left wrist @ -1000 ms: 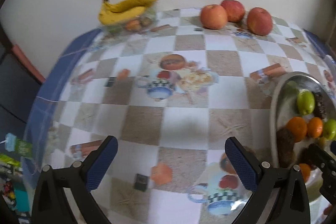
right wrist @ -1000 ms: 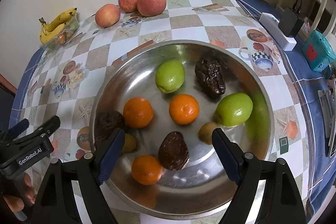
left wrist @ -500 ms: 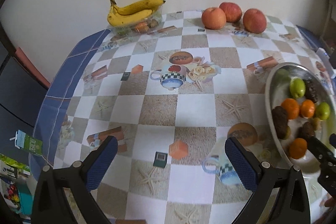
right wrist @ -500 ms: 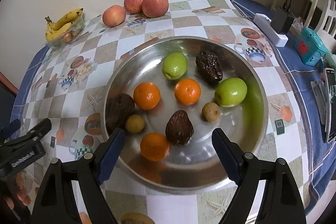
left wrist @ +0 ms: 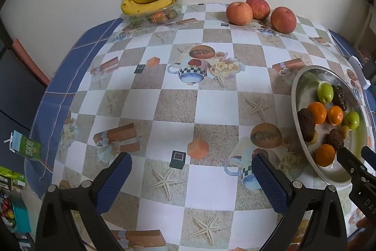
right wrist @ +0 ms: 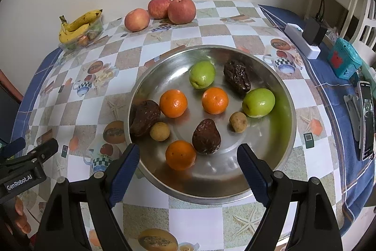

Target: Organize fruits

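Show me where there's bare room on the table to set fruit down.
Free: the wide stretch of tablecloth between the bananas, the apples and the metal bowl. Crowded: the bowl itself and the table's right edge by the phone.

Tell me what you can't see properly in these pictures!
- Fruit in the clear tray, left wrist view: hidden under the bananas and blurred by the plastic.
- Phone, right wrist view: squashed at the picture's edge, screen unreadable.
- Bowl, left wrist view: near rim hidden behind the right tongs.
- Green carton, left wrist view: print too small.
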Motion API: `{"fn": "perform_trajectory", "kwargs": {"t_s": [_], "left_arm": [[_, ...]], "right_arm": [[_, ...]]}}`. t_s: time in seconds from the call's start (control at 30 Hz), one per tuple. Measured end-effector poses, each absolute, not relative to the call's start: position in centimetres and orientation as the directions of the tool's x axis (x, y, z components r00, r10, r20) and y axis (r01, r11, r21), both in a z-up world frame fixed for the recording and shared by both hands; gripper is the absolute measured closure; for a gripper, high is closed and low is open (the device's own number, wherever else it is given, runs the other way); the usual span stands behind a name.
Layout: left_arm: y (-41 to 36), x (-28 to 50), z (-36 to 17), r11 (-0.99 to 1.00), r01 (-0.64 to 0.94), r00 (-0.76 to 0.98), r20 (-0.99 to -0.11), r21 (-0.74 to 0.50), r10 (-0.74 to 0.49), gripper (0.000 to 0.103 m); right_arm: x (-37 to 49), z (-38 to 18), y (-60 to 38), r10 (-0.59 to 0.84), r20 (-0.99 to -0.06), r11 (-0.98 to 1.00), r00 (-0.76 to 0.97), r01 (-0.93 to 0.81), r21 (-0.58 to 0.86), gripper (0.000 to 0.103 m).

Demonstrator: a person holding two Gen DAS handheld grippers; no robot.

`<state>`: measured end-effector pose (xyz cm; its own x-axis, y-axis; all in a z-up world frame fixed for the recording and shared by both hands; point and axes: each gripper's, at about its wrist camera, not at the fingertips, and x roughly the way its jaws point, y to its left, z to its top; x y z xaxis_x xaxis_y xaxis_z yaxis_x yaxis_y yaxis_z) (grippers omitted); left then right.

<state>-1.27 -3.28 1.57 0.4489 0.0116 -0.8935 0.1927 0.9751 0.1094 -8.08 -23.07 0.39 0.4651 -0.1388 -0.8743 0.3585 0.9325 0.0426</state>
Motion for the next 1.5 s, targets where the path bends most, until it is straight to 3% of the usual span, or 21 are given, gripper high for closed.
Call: {"fn": "perform_trajectory", "kwargs": {"t_s": [1.5], "left_arm": [[-3.09, -1.12, 0.56, 0.977, 0.195, 0.386, -0.922, 0.082, 0.0, 0.0]], "right_arm": [[-8.11, 0.07, -23.31, -0.126, -0.885, 0.928, 0.449, 0.368, 0.054, 0.018]]}}
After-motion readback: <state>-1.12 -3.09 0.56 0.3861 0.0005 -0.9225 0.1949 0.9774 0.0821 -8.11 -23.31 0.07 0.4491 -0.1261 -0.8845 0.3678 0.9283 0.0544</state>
